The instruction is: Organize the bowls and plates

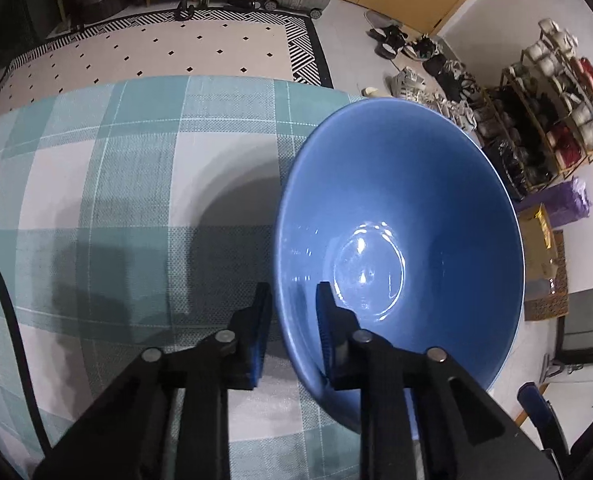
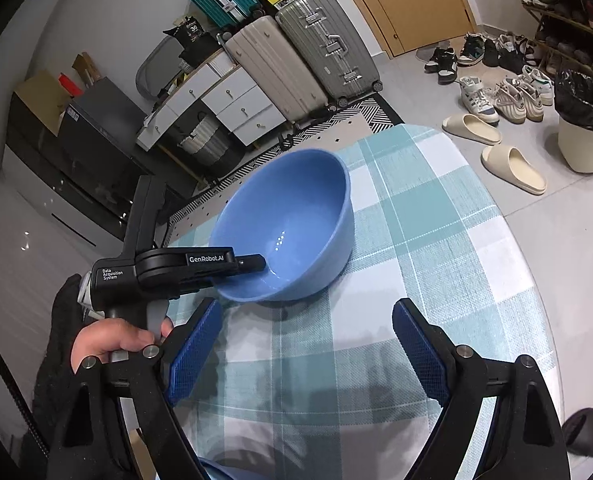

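A blue bowl (image 1: pixel 400 240) is tilted above the checked tablecloth (image 1: pixel 116 184). My left gripper (image 1: pixel 292 312) is shut on its near rim, one finger inside and one outside. In the right wrist view the same blue bowl (image 2: pixel 292 220) hangs tilted over the table (image 2: pixel 436 240), held at its rim by the left gripper (image 2: pixel 252 262). My right gripper (image 2: pixel 308 340) is open and empty, low over the cloth just in front of the bowl. No plates are in view.
The table edge curves round to the right (image 2: pixel 544 320). Beyond it on the floor are slippers (image 2: pixel 512 168), shoes, a bin (image 2: pixel 584 128), suitcases (image 2: pixel 324 60) and a shoe rack (image 1: pixel 556 120). A patterned rug (image 1: pixel 176 52) lies past the far edge.
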### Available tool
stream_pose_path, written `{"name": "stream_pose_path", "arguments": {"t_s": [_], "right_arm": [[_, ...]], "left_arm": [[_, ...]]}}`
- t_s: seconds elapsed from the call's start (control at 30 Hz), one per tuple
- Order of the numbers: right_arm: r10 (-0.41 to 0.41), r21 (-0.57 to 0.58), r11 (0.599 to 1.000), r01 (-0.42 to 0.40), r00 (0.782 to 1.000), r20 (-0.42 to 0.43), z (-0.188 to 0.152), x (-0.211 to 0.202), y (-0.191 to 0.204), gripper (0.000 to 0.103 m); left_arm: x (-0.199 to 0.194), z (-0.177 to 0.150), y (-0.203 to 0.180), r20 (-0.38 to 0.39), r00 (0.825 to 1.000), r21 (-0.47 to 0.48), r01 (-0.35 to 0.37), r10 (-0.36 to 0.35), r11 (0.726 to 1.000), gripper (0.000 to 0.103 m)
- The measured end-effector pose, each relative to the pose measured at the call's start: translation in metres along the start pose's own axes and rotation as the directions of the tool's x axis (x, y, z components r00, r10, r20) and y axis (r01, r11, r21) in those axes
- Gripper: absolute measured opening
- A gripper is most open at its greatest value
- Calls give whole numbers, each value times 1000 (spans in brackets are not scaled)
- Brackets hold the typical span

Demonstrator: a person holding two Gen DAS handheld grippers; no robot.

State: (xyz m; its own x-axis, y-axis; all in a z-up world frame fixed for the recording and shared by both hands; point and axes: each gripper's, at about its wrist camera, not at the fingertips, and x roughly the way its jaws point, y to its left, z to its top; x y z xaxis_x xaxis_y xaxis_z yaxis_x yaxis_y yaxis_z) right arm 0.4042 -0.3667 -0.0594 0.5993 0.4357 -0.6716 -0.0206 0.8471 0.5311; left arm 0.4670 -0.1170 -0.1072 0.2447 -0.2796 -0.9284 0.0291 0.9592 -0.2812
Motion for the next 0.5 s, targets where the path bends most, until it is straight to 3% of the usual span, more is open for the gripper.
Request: {"name": "stream_pose_path", "arguments": {"t_s": [0.07, 0.5], "right_arm": [[-2, 0, 1000, 2, 1000, -1, -1, -2, 1, 88], [-12, 0, 1000, 12, 1000, -14, -7, -4, 4, 88]], "left_arm": [[1, -2, 1, -4, 1000, -3, -29, 29, 1000, 5], [-2, -10, -4, -33, 998, 44, -55, 56, 998, 4]]}}
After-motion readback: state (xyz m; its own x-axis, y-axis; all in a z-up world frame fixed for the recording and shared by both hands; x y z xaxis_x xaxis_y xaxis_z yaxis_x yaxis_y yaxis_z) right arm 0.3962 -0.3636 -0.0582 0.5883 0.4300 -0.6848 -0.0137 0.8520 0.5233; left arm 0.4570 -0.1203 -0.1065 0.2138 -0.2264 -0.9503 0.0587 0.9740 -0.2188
